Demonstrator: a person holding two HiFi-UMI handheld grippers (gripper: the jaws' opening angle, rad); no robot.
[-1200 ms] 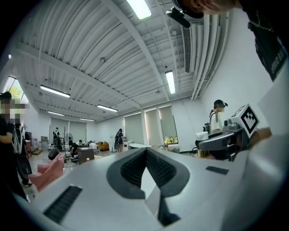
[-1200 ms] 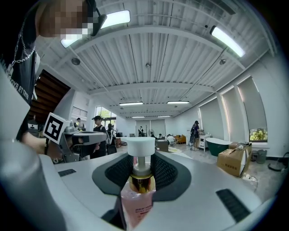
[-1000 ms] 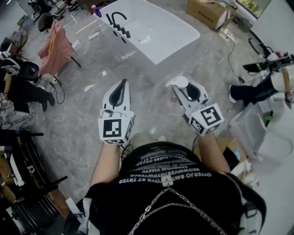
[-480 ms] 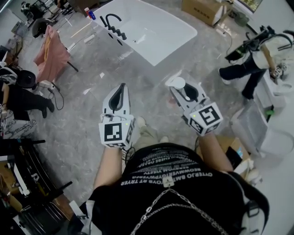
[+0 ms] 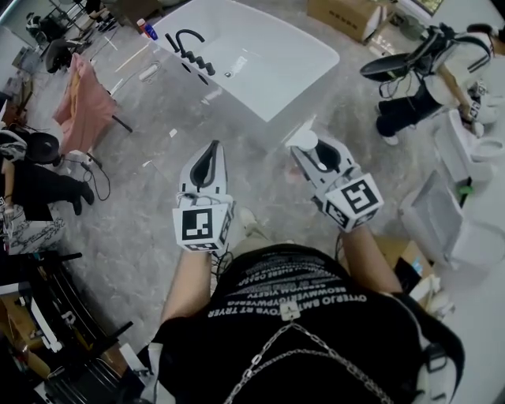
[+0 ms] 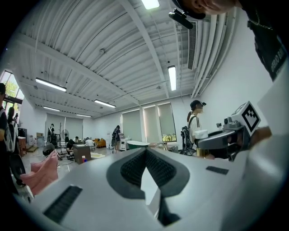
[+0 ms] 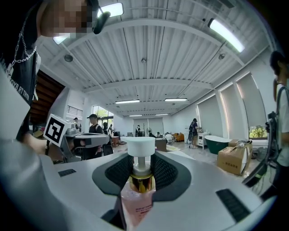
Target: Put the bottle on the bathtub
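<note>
The white bathtub (image 5: 268, 47) stands on the grey floor ahead of both grippers, with a black faucet (image 5: 189, 43) on its left rim. My right gripper (image 5: 309, 146) is shut on a pink bottle (image 7: 137, 200) with a gold collar and a white pump cap (image 5: 304, 141). The cap sticks out past the jaw tips, which point level toward the tub. In the right gripper view the pads (image 7: 165, 173) press the bottle's neck from both sides. My left gripper (image 5: 211, 147) is level beside it, its tips (image 6: 145, 151) meeting with nothing between them.
A pink cloth (image 5: 79, 91) hangs on a stand at the left. Cardboard boxes (image 5: 339, 16) lie beyond the tub. A person (image 5: 426, 71) bends over at the upper right. White bins (image 5: 442, 221) stand at the right, cables and dark gear (image 5: 39, 158) at the left.
Both grippers have moved forward toward the bathtub, which now lies nearer in the head view. The right grip on the bottle is unchanged. The person at the right has shifted.
</note>
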